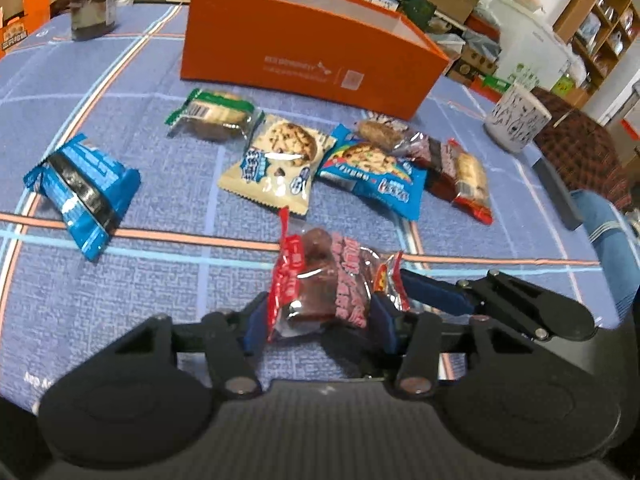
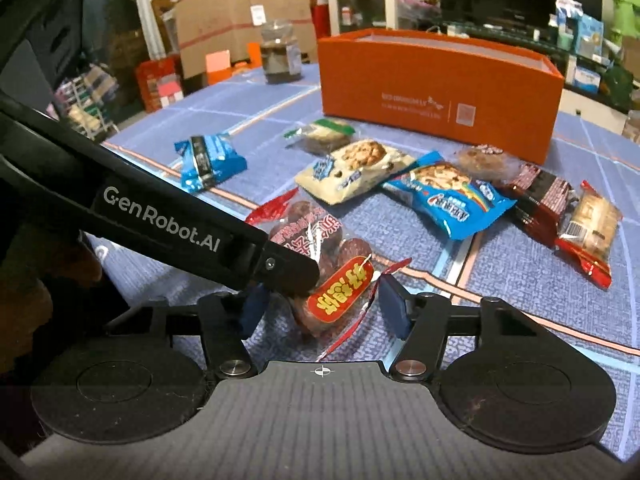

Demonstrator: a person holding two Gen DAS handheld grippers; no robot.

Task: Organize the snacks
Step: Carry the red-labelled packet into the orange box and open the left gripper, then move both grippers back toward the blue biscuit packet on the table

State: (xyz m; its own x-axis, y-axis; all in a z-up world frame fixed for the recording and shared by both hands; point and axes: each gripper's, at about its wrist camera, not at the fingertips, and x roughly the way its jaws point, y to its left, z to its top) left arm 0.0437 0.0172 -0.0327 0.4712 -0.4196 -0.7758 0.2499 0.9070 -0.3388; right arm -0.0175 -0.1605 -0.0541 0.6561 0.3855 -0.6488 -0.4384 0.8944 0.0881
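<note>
Clamped in the left gripper (image 1: 318,316): a clear-and-red plastic packet of dark round sweets (image 1: 320,284), pinched between both blue pads, low over the blue woven tablecloth with pink and pale stripes (image 1: 160,184). In the right wrist view, the right gripper (image 2: 322,312) spread apart around the same packet (image 2: 320,264), blue fingertips (image 2: 394,310) either side of it; contact cannot be told. At 12 o'clock, a tall open orange cardboard box (image 1: 304,52). Between box and packet, loose snacks: blue sandwich-biscuit wrapper (image 1: 82,194) at 10 o'clock, green-edged clear cookie pack (image 1: 212,114), cream chocolate-chip cookie pouch (image 1: 278,162), blue rainbow-print cookie pouch (image 1: 374,174) at 1 o'clock, dark red wafer packs (image 1: 460,174) beyond. Brown-filled glass jar (image 1: 94,2) at 11 o'clock.
</note>
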